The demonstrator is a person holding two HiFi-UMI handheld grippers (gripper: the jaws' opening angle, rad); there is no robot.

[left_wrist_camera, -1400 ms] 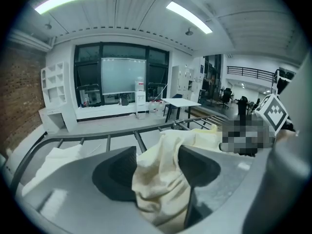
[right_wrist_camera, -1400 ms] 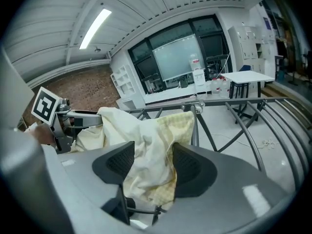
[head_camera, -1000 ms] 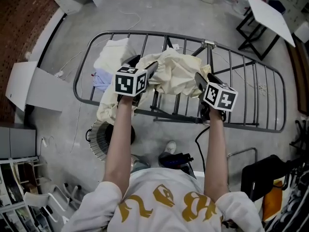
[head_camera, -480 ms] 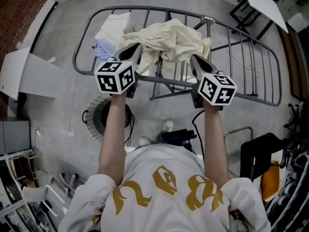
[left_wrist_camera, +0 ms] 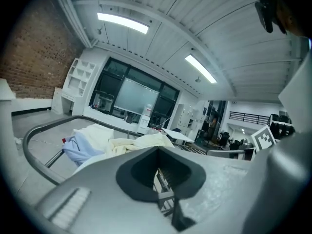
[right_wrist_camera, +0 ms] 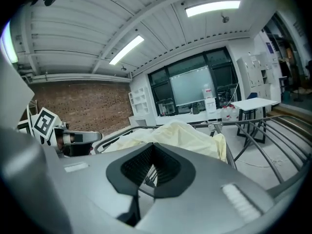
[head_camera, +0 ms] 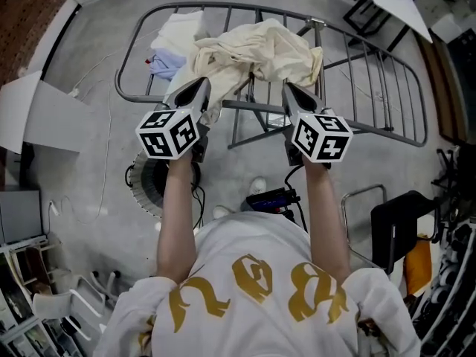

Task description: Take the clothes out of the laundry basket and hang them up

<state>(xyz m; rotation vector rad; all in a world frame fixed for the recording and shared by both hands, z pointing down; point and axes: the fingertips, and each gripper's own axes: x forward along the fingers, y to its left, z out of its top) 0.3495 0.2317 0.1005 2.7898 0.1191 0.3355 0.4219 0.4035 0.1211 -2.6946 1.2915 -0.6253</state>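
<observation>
A grey concrete floor runs under everything. Nearest is the person's white shirt, both forearms reaching forward. On the floor under the left forearm sits the round laundry basket, partly hidden by the arm. Just short of the near rail of the drying rack hover the two tools: the left hand-held gripper has its jaws closed together with nothing between them, and the right hand-held gripper is likewise closed and empty. Both point at the cream garment, which lies bunched over the bars towards the rack's left half, touching neither gripper. At the rack's left end a pale blue cloth and a white cloth lie over the bars beside it.
</observation>
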